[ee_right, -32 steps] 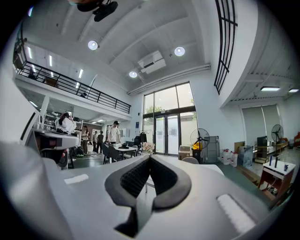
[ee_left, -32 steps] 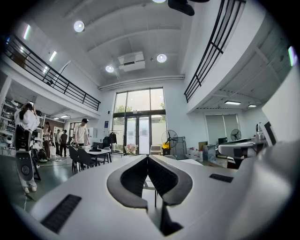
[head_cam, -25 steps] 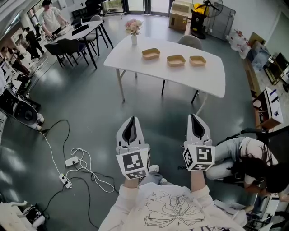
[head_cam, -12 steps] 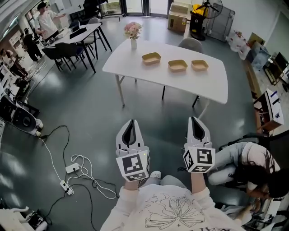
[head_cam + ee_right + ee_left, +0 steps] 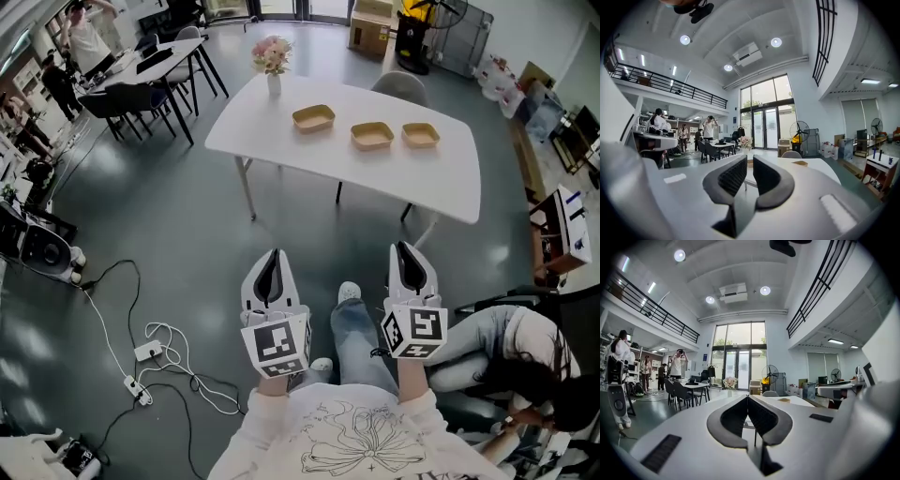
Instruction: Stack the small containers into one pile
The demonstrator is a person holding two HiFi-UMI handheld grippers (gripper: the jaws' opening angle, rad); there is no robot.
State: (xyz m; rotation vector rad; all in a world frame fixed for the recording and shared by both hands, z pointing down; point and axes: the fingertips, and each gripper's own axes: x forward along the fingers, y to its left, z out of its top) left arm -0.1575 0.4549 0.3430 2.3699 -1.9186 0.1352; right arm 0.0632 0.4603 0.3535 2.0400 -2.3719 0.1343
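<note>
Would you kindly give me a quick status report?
Left gripper shut, empty; right gripper fingers opening, empty. Three containers unstacked on table ahead. Nothing blocking.

Three small containers (image 5: 372, 135), far ahead of left claw (image 5: 273, 251): plain tan.
Table (image 5: 281, 141) beneath: white.
Bouquet (image 5: 270, 54) at table's far-left end: pink and cream; vase (image 5: 273, 84) white.
Left claw: white shell, black ribbed pads (image 5: 733, 416), black-and-white square-marker cube (image 5: 276, 343).
Floor (image 5: 169, 234): glossy dark grey-green.
Cables (image 5: 178, 347) left of claw: white.
Sweatshirt (image 5: 347, 436) behind claw: white, black line-drawn flower.
Jeans (image 5: 361, 333) right of claw: blue.
</note>
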